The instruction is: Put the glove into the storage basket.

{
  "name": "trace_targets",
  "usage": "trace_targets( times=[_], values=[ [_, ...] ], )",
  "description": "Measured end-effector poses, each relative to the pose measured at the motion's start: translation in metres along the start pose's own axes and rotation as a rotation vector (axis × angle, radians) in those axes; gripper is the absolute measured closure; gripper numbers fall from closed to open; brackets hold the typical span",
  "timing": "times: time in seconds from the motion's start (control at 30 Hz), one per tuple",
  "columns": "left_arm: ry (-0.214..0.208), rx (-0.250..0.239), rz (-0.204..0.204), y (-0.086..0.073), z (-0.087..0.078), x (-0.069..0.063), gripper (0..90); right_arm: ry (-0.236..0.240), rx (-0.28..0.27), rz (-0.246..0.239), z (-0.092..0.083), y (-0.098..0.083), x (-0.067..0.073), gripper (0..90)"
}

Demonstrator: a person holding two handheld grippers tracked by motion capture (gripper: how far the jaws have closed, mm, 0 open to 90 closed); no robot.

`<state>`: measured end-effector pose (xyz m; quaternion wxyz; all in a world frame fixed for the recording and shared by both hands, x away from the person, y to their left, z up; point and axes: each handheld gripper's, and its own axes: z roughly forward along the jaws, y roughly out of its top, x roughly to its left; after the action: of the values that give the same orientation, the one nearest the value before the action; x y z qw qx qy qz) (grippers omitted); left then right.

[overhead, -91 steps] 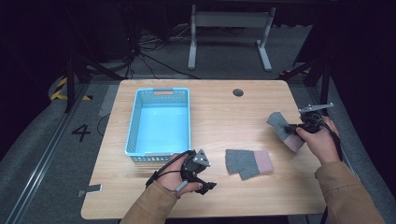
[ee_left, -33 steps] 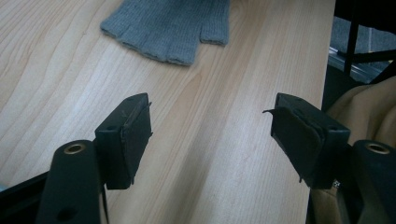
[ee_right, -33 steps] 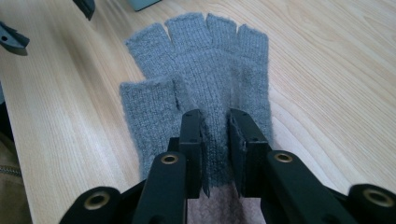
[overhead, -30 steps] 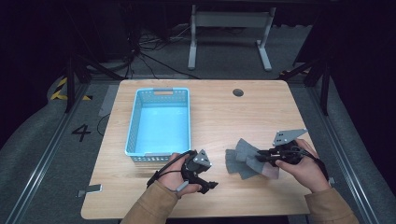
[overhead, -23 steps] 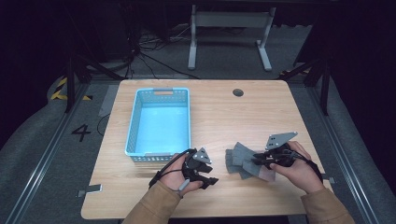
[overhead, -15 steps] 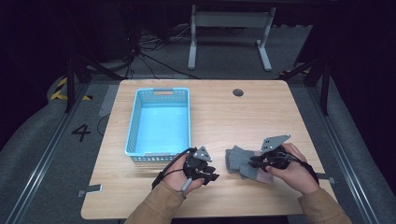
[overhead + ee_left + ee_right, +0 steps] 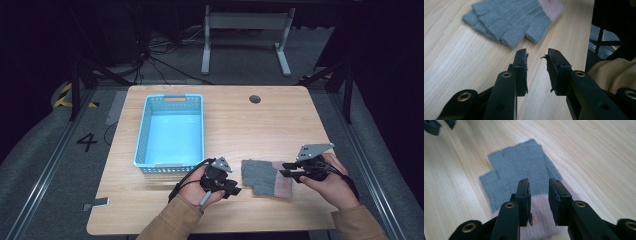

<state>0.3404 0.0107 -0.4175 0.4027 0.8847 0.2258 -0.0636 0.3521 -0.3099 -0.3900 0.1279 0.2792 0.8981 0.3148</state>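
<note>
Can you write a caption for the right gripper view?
Open right gripper over grey gloves on the table.

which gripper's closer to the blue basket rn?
Left. The left gripper sits just off the blue basket's near right corner; the right gripper is farther right, beyond the grey gloves.
</note>
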Motion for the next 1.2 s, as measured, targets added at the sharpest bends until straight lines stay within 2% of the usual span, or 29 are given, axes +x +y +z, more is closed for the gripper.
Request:
trace_targets(
  times=[0.1,0.13,0.23,0.33,0.43,0.53,0.6,0.7,0.93,1.2],
  values=[
    [0.033,0.018,0.017,0.001,0.003,-0.001,64.2,-0.010,0.018,0.019,-0.004,-0.006,-0.003,70.1],
    [0.033,0.018,0.017,0.001,0.003,-0.001,64.5,-0.010,0.018,0.019,-0.004,-0.006,-0.003,70.1],
    [0.067,0.039,0.026,0.001,0.005,-0.001,65.1,-0.008,0.031,0.036,-0.007,-0.011,-0.006,68.4],
    [0.078,0.039,0.023,0.000,0.007,0.001,65.6,-0.023,0.045,0.043,-0.011,-0.014,-0.008,66.0],
    [0.080,0.046,0.017,0.000,0.009,0.002,65.8,-0.014,0.064,0.058,-0.013,-0.017,-0.008,63.8],
    [0.097,0.055,0.028,-0.001,0.013,0.002,64.0,0.000,0.078,0.067,-0.013,-0.019,-0.006,59.8],
    [0.101,0.053,0.025,-0.001,0.014,0.003,64.2,0.004,0.091,0.068,-0.011,-0.021,-0.006,57.8],
    [0.104,0.049,0.023,-0.001,0.015,0.004,64.9,0.028,0.118,0.103,-0.008,-0.024,-0.005,55.5],
    [0.099,0.047,0.031,0.001,0.025,0.006,65.0,0.064,0.167,0.142,-0.005,-0.031,-0.002,54.3],
    [0.105,0.056,0.036,0.001,0.031,0.006,65.1,0.094,0.204,0.145,0.003,-0.033,0.000,54.2]
  ],
)
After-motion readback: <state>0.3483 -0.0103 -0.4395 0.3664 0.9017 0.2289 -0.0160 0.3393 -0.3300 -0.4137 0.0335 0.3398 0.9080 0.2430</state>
